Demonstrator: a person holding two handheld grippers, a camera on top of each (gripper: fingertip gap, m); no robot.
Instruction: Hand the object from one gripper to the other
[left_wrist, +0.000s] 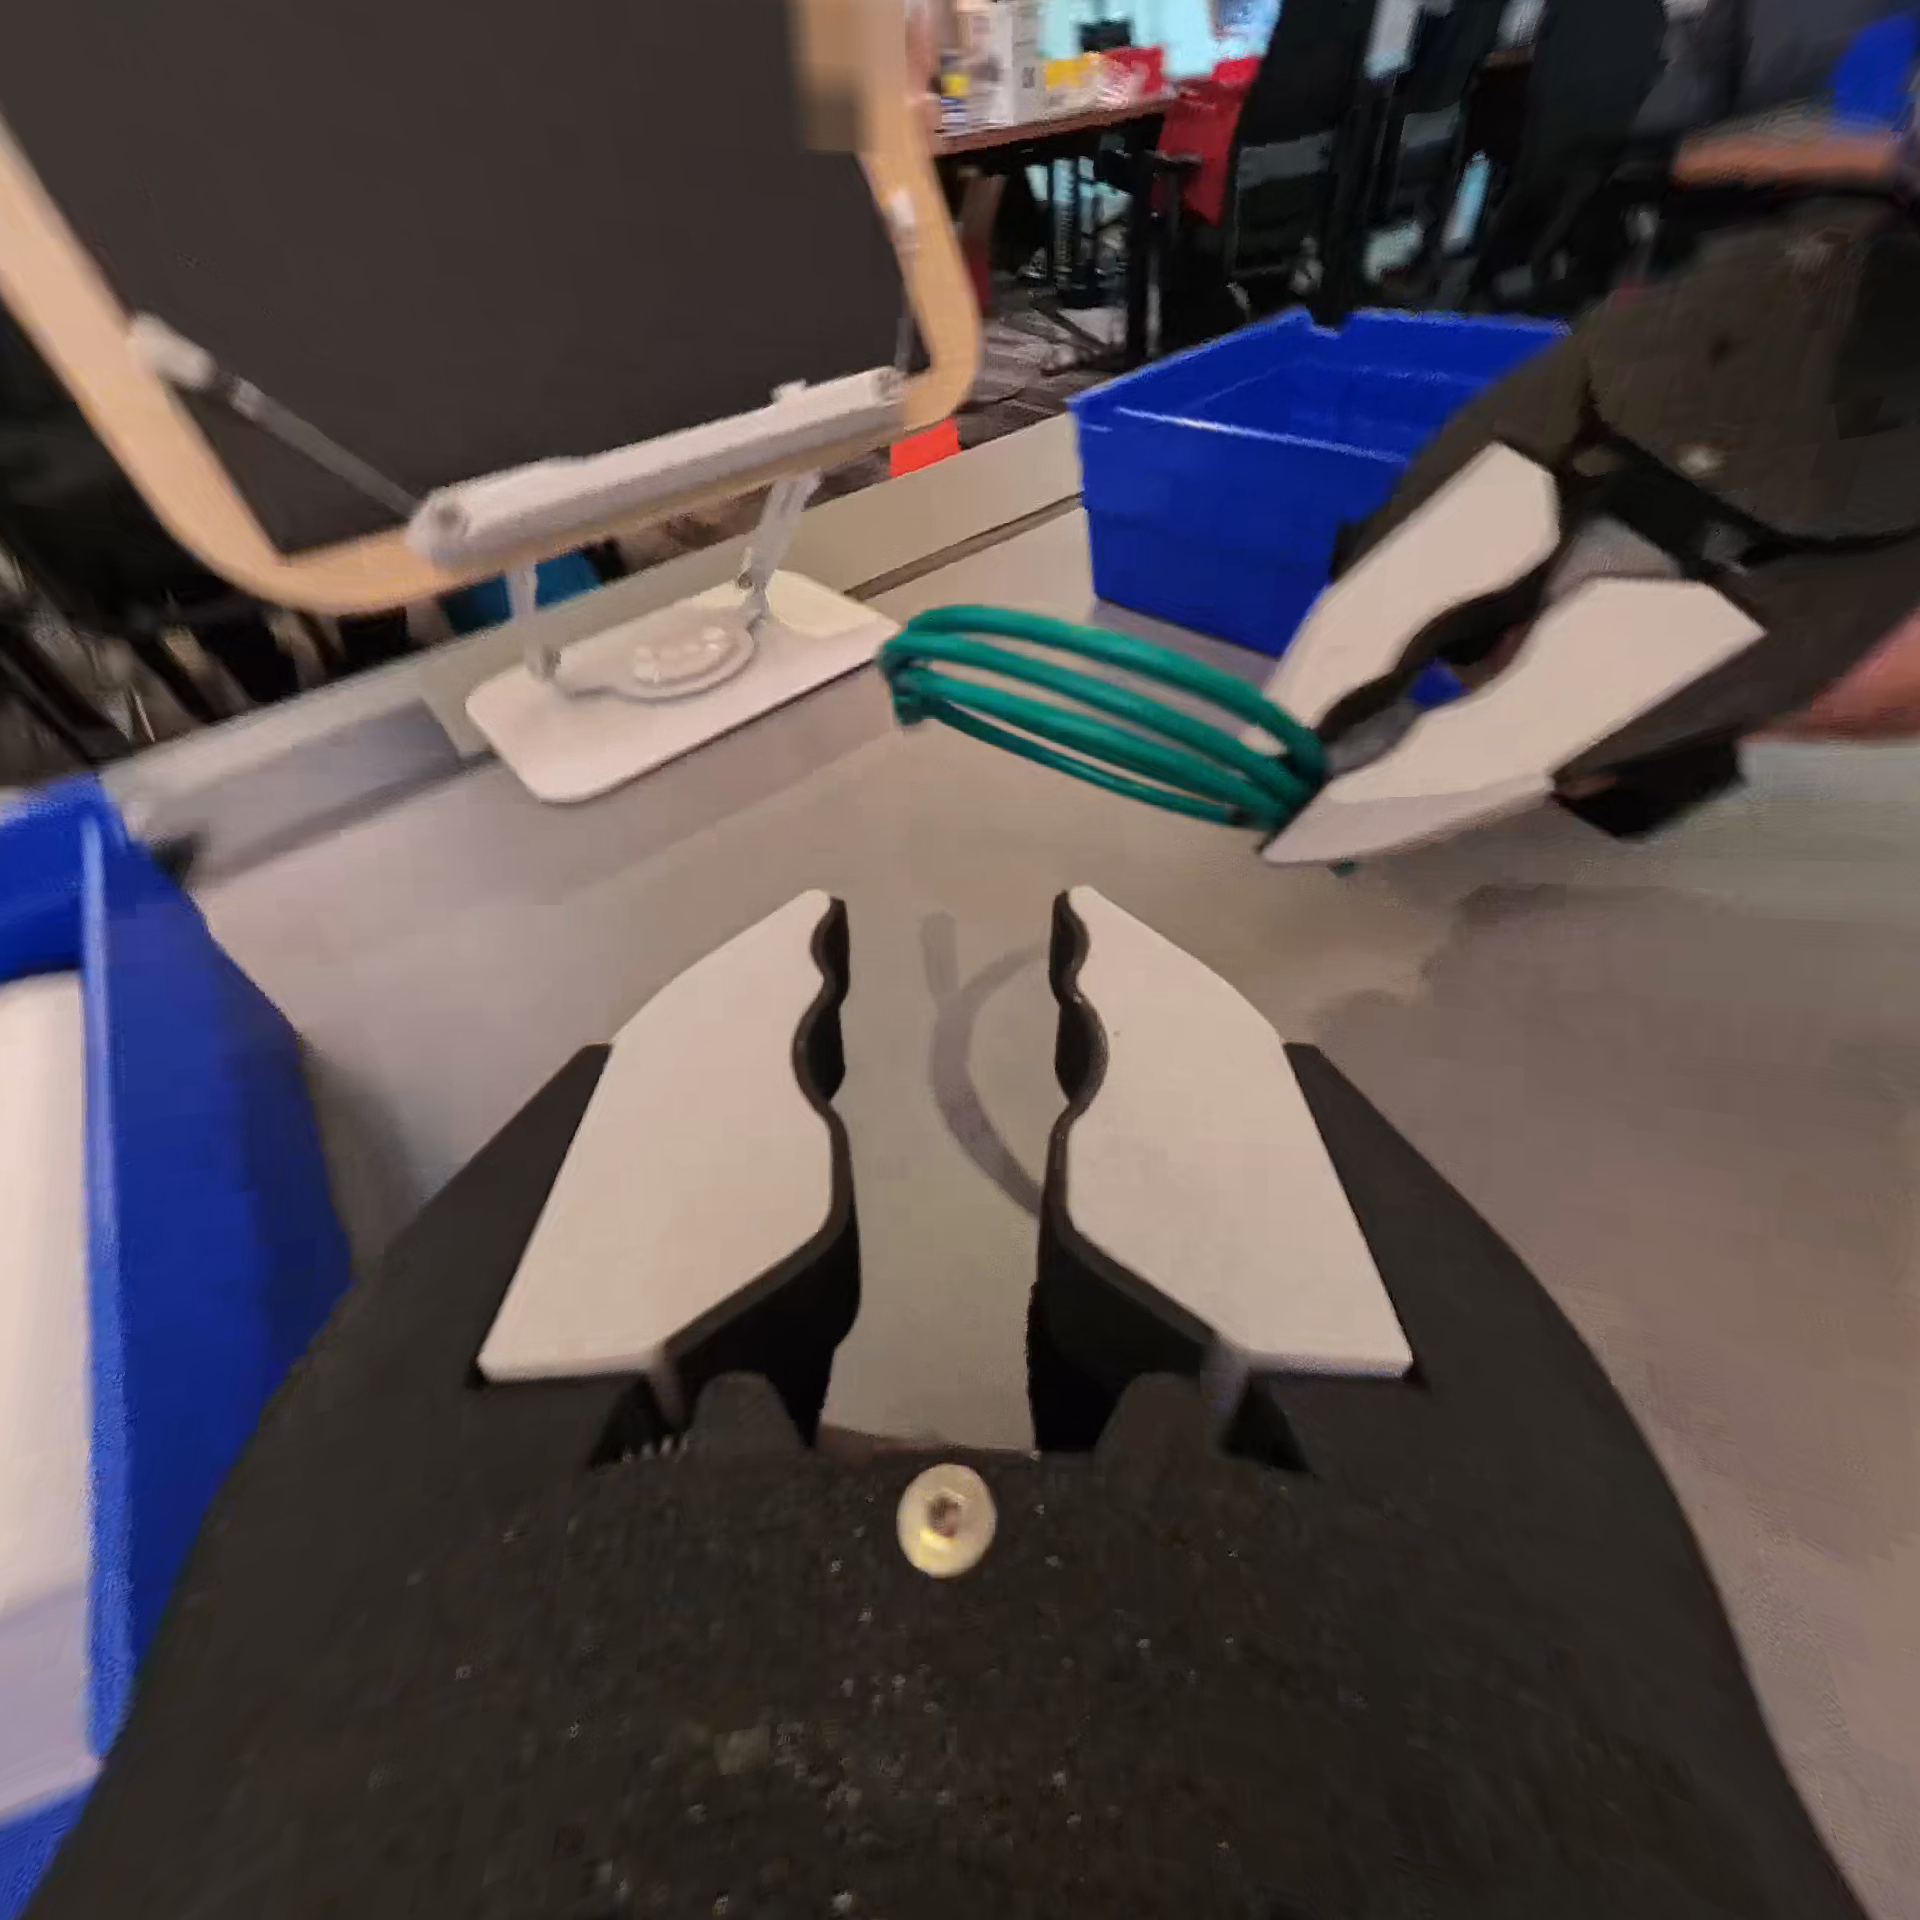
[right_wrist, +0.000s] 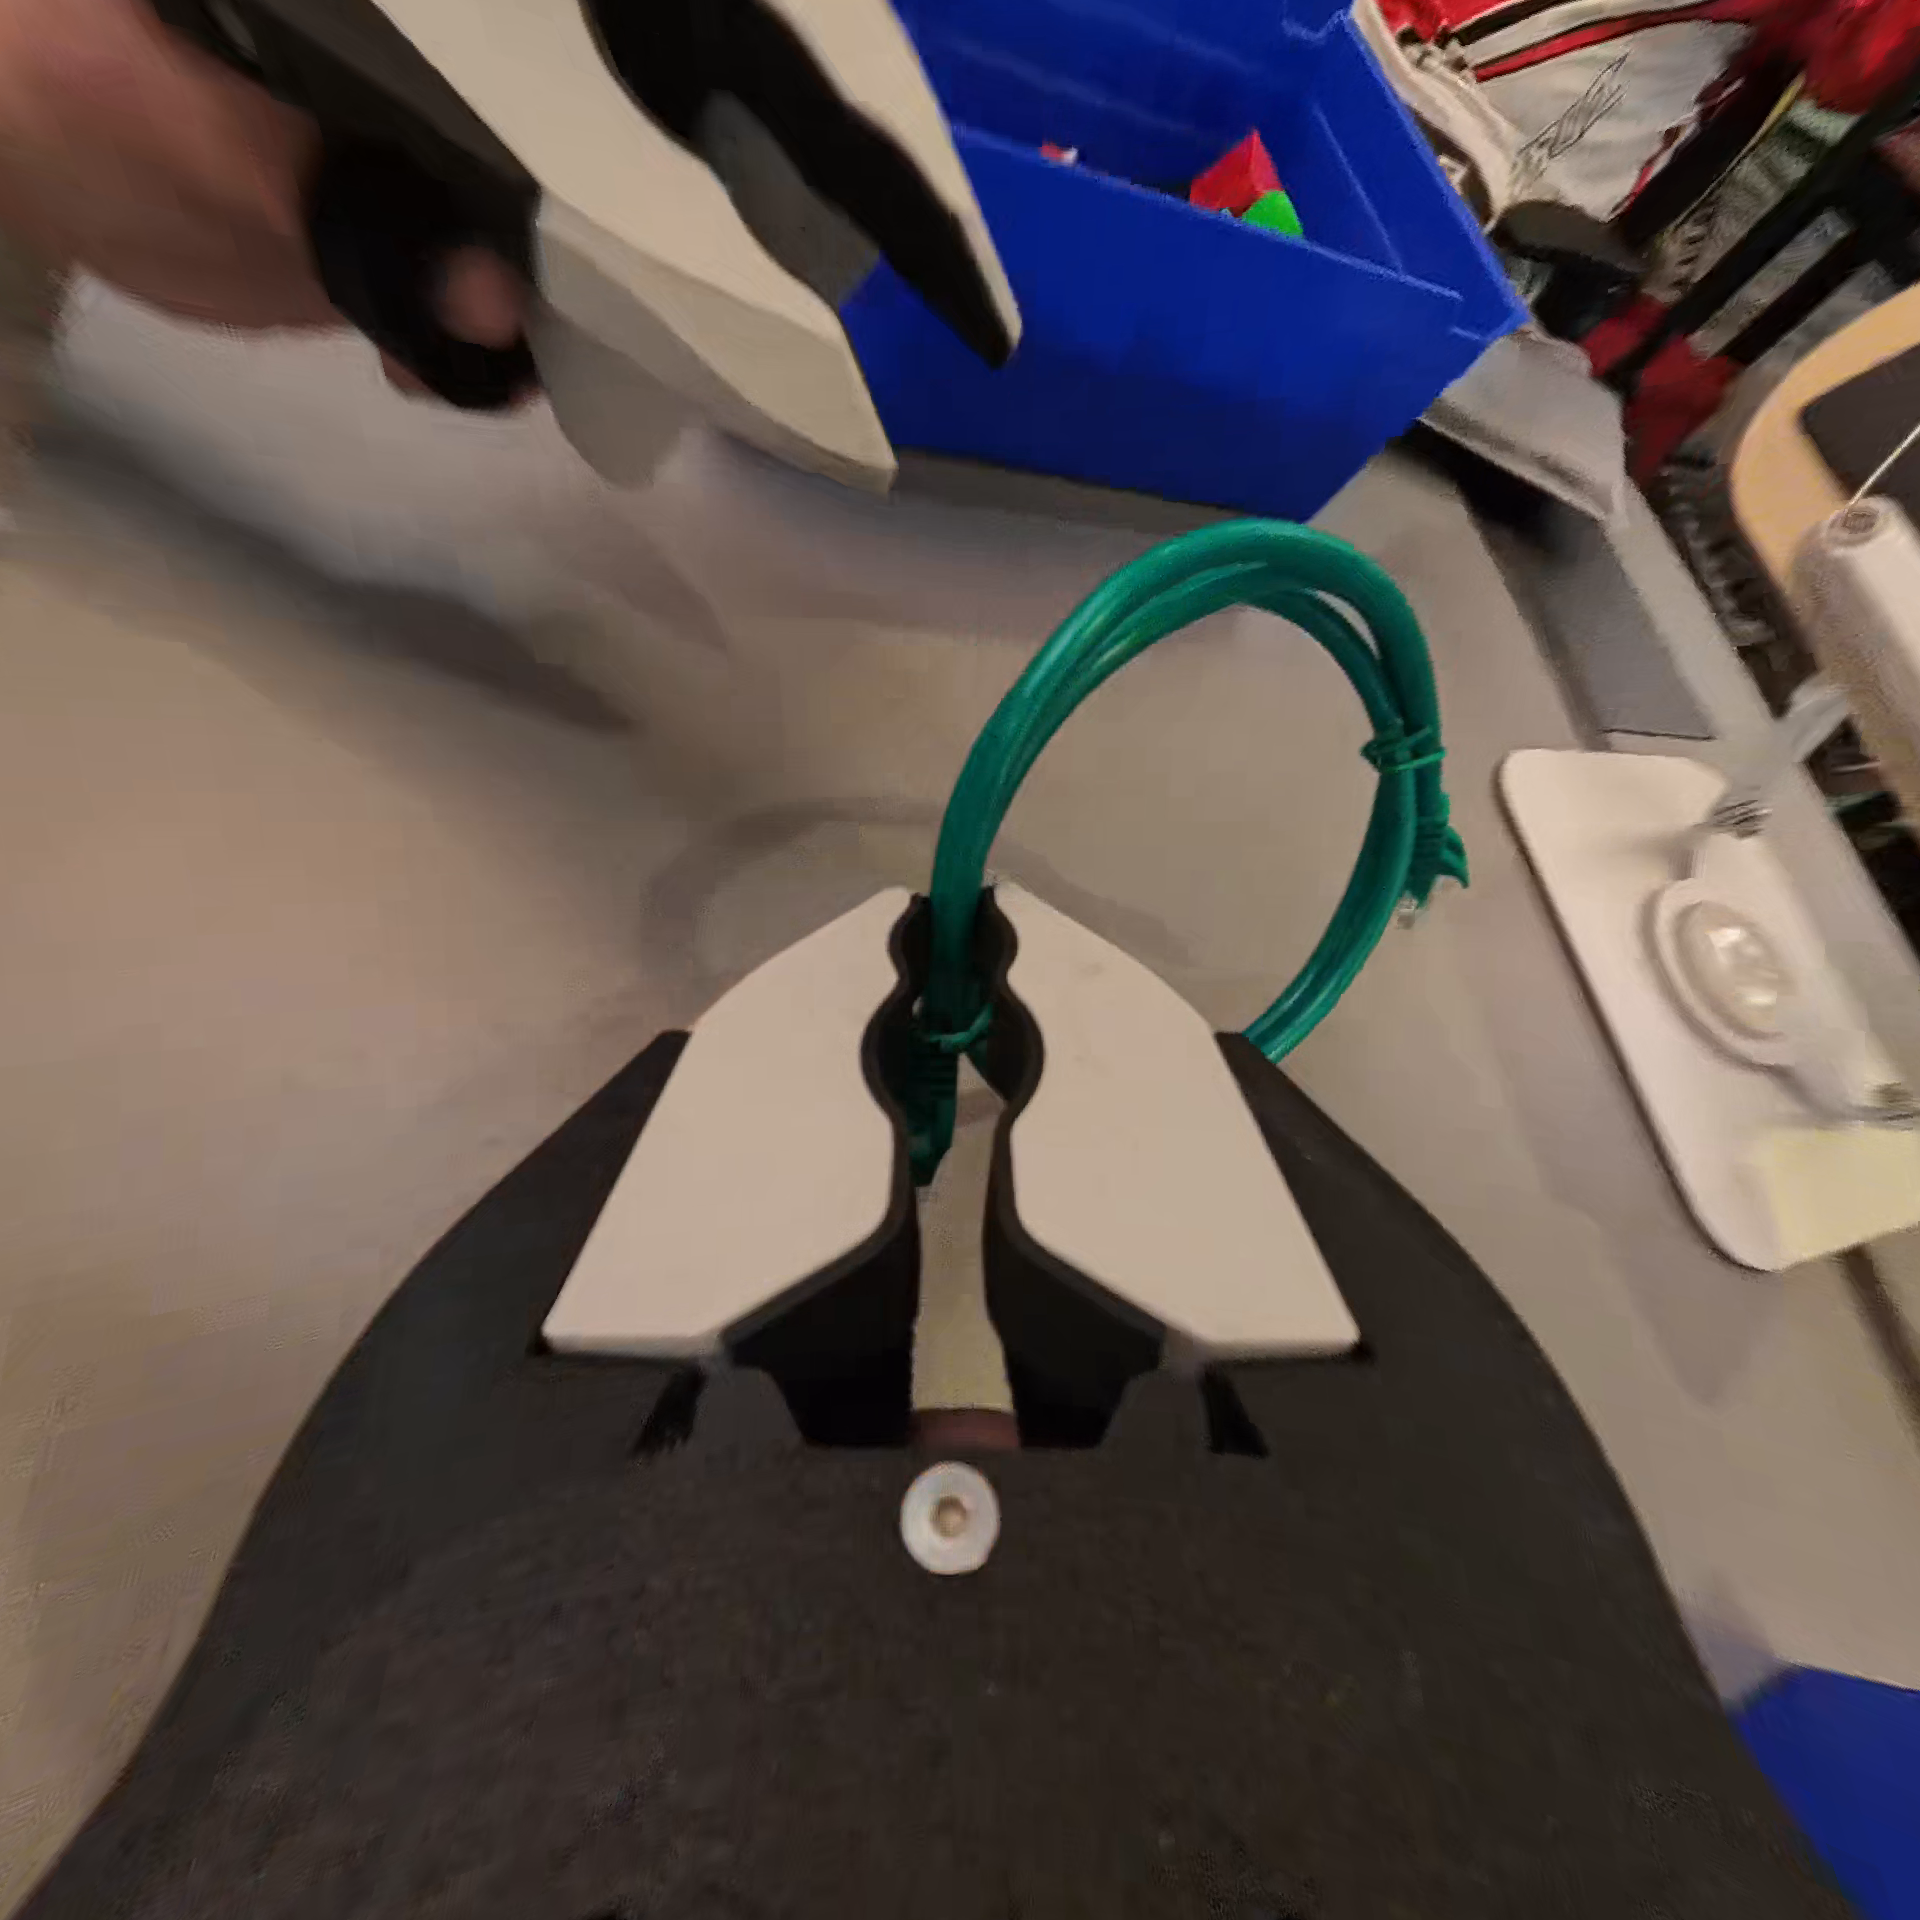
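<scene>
The right tool (right_wrist: 954, 914) clamps a coiled green cable loop (right_wrist: 1195, 769), its free arc pointing toward the spread, empty left tool (left_wrist: 948, 914), nearby above the tabletop (left_wrist: 1558, 1143).

A smooth grey worktop (left_wrist: 1558, 1091) fills the foreground under even indoor light. A blue plastic bin (left_wrist: 1236, 488) sits toward its far edge, another blue plastic bin (left_wrist: 177, 1143) at the near left. A white flat-based stand (left_wrist: 665, 696) rests by a bent pale wooden chair frame (left_wrist: 935, 260) with a black panel (left_wrist: 468, 208). Beyond are cluttered brown tables (left_wrist: 1049, 130) and dark office chairs (left_wrist: 1288, 177).
</scene>
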